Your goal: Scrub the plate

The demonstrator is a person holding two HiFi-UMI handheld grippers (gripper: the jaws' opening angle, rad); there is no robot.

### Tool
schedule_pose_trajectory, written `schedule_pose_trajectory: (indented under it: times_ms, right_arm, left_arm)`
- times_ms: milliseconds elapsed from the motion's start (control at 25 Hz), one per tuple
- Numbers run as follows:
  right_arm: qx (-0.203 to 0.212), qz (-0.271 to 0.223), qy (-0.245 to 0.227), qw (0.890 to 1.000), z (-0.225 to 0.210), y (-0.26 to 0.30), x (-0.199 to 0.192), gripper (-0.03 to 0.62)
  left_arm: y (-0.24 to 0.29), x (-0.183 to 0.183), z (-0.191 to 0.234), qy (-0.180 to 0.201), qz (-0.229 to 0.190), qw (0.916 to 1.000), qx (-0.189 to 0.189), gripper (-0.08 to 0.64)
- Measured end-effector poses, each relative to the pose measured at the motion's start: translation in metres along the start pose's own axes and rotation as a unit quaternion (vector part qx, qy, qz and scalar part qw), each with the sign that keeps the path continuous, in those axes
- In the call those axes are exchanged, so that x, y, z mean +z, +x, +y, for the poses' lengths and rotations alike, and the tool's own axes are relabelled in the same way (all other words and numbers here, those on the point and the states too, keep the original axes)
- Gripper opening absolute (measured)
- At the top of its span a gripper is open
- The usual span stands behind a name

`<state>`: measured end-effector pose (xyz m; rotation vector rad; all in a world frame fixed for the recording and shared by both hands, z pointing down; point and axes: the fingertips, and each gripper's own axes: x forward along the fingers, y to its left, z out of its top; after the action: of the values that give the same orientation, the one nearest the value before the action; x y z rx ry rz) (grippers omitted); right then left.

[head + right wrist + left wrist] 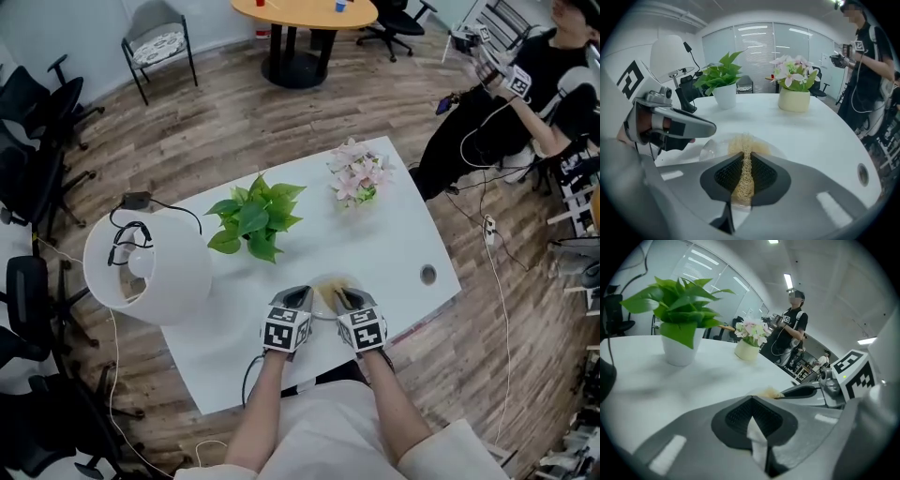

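A small pale plate (pixel 322 305) lies near the white table's (pixel 394 234) front edge, between my two grippers. My left gripper (pixel 300 298) is shut on the plate's rim (pixel 757 442), which shows as a thin white edge between its pads. My right gripper (pixel 343 299) is shut on a tan loofah scrubber (pixel 743 164), whose frayed end rests on the plate (pixel 710 147). The left gripper (pixel 679 124) stands close on the left in the right gripper view. The right gripper (pixel 806 391) and the scrubber (pixel 771 392) show just beyond the left jaws.
A green potted plant (pixel 253 220) and a pot of pink flowers (pixel 358 173) stand further back on the table. A white lampshade (pixel 145 267) with a cable lies at its left end. A cable hole (pixel 427 274) is at the right. A person (pixel 525 94) stands beyond.
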<state>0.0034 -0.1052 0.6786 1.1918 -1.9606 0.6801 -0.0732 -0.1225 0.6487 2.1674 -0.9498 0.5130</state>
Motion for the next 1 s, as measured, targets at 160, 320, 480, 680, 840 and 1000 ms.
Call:
schedule_pose_trajectory:
  times_ms: [160, 320, 480, 680, 840, 1000]
  right_arm:
    - [0.000, -0.005, 0.003, 1.000, -0.001, 0.000, 0.000, 0.064]
    - [0.005, -0.009, 0.013, 1.000, -0.002, 0.002, 0.000, 0.064]
    - [0.013, -0.010, 0.018, 1.000, 0.000, 0.001, 0.000, 0.064]
    - [0.016, -0.013, 0.020, 1.000, 0.005, 0.002, 0.003, 0.063]
    - [0.029, -0.017, 0.013, 0.999, 0.022, 0.009, 0.012, 0.063]
    - [0.045, -0.019, 0.013, 0.999, 0.040, 0.013, 0.017, 0.063]
  left_arm:
    - [-0.017, -0.014, 0.024, 0.011, 0.020, 0.9992, 0.031, 0.000]
    - [-0.014, -0.037, 0.029, 0.027, 0.065, 0.9970, 0.033, 0.000]
    - [-0.010, -0.042, 0.023, 0.043, 0.076, 0.9956, 0.034, 0.000]
    - [-0.009, -0.041, 0.022, 0.034, 0.080, 0.9958, 0.029, 0.000]
    - [-0.008, -0.040, 0.023, 0.040, 0.080, 0.9956, 0.027, 0.000]
    - [-0.007, -0.041, 0.022, 0.038, 0.083, 0.9956, 0.024, 0.000]
